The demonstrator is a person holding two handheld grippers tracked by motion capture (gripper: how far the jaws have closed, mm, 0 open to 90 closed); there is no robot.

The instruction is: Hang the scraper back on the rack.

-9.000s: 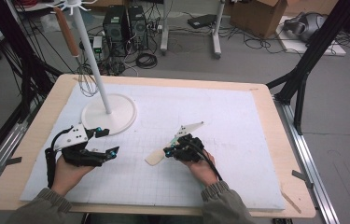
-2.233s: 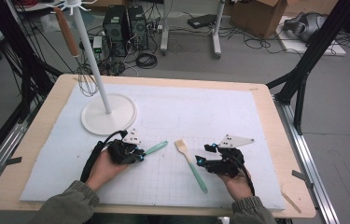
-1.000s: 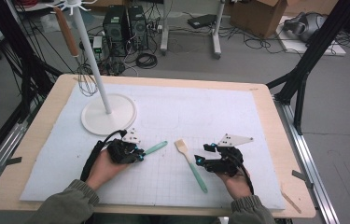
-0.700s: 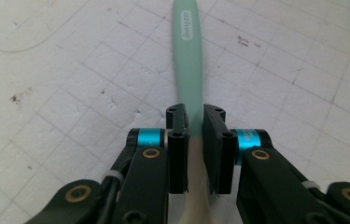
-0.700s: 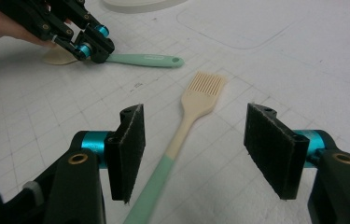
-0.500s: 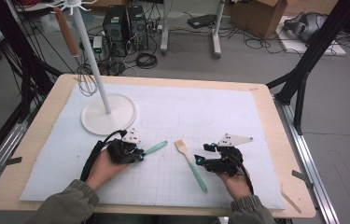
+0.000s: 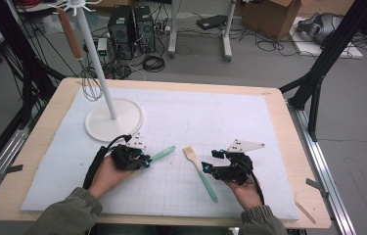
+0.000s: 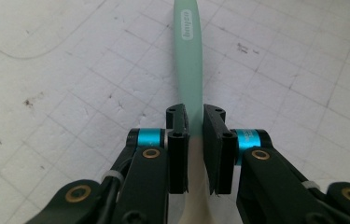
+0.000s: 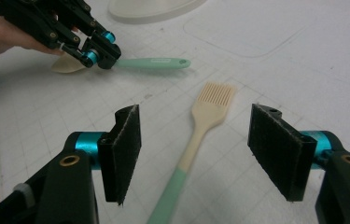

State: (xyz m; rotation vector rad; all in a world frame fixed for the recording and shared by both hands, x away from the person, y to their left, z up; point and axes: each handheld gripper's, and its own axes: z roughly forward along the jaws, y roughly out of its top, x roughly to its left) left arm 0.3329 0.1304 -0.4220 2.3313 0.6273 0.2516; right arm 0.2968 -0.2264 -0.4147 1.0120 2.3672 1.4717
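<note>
Mint-handled spatula (image 7: 160, 154) lying on the bench mat (image 7: 249, 122), just front-right of the white stand base (image 7: 114, 120), pinched by the left gripper (image 7: 144, 160) fingers. Pastry brush (image 7: 199, 171) farther right, flat, between the right gripper (image 9: 205, 154) fingers, just spread wider, apart from it.

Left gripper (image 7: 144, 160) jaws clamped, right gripper (image 7: 206, 171) jaws just widening

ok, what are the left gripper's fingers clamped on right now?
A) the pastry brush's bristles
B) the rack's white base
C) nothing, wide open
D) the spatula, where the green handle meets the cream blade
D: in the left gripper view the left gripper pinches the spatula at the green-to-cream joint; the pastry brush lies by the right gripper.
</note>
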